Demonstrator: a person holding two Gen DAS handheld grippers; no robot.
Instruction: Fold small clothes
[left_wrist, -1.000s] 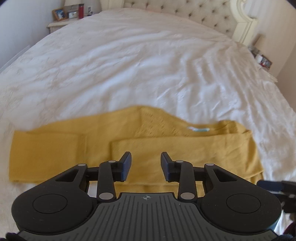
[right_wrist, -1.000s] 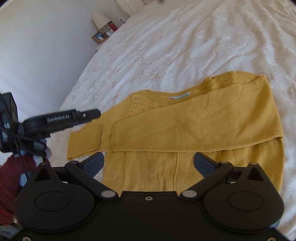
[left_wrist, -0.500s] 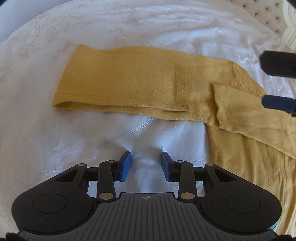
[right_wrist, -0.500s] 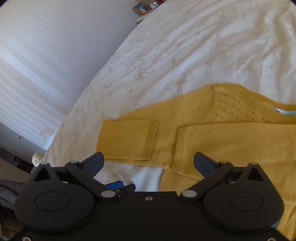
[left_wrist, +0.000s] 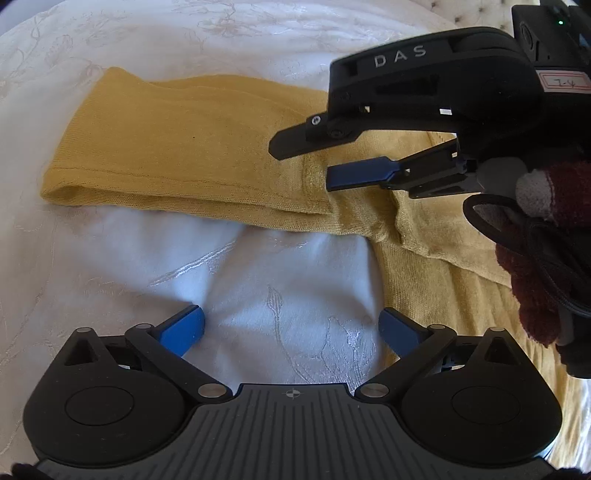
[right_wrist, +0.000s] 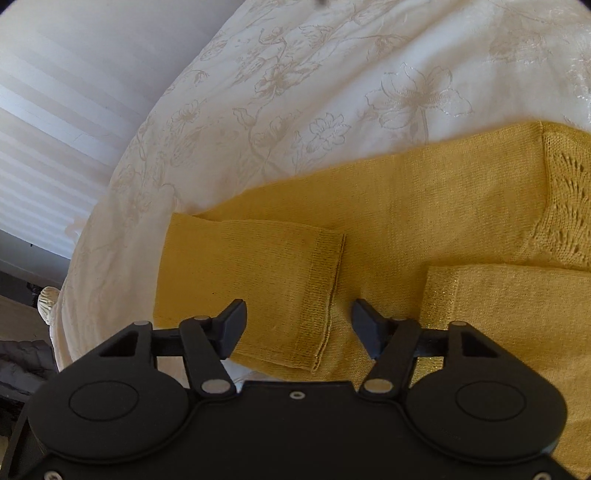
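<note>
A mustard-yellow knit sweater (left_wrist: 192, 147) lies flat on the white bed, one sleeve folded back on itself with its cuff (right_wrist: 327, 295) on top. My left gripper (left_wrist: 291, 328) is open and empty over bare bedspread just short of the sleeve. My right gripper (right_wrist: 298, 326) is open, its fingers straddling the folded sleeve's cuff edge. In the left wrist view the right gripper (left_wrist: 299, 162) hovers over that cuff from the right. A second sleeve's cuff (right_wrist: 443, 291) lies to the right.
The white embroidered bedspread (right_wrist: 332, 92) surrounds the sweater. The bed's left edge (right_wrist: 85, 258) drops to the floor beside a pale wall. A hand in a dark red glove (left_wrist: 546, 229) holds the right gripper.
Both grippers moved left to the folded sleeve. The left gripper opened wider. The right gripper came down over the cuff and its fingers narrowed.
</note>
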